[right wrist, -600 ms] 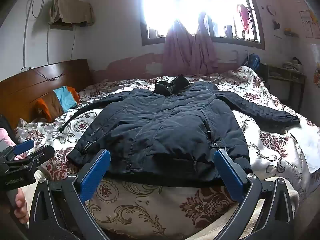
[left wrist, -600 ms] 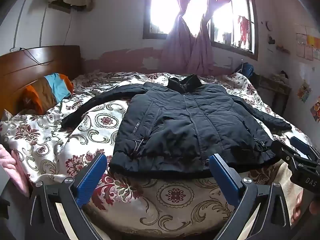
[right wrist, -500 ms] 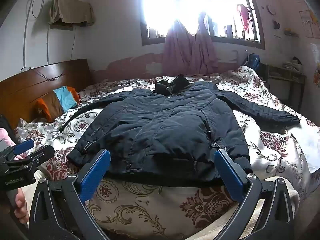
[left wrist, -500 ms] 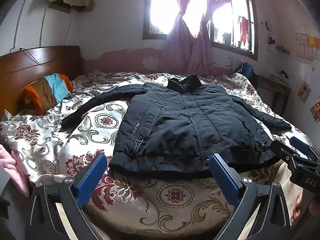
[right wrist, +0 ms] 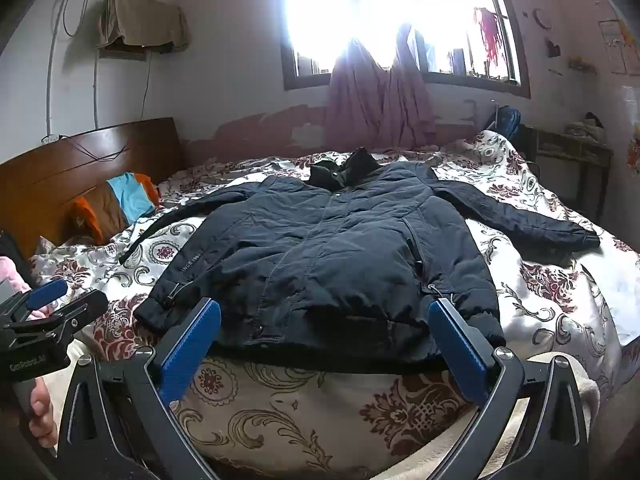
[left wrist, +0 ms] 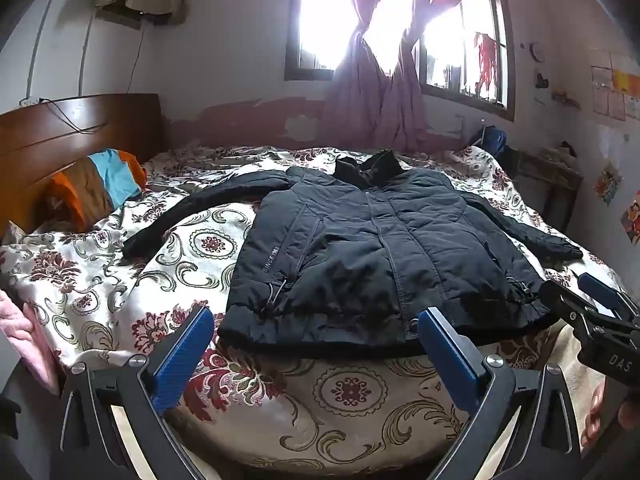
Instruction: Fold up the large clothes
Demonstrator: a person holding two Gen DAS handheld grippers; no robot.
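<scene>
On the left side of the bed [left wrist: 92,280], near the wooden headboard [left wrist: 80,128], lies a striped pillow [left wrist: 100,188] in orange, brown and blue. It is well apart from the garment.

Next comes the dark jacket [left wrist: 380,256], the thing to be folded. It lies flat and face up on the flowered bed cover, zipped shut, its collar toward the window [left wrist: 384,20] and its hem toward the person. Its left sleeve [left wrist: 208,208] reaches out toward the pillow, and its right sleeve [right wrist: 520,220] reaches out to the other side. No part is turned over another, so I judge that the folding is not yet begun; only the spreading is done. Both sleeves and the body are left to fold.

The left claw [left wrist: 316,356] hovers before the hem with its blue pads wide apart and nothing between them. It does not touch the cloth.

Furthest right, the right claw [right wrist: 324,344] is likewise fully spread and empty, just before the hem. A reasonable first move would be to take one sleeve and bring it across the chest.
</scene>
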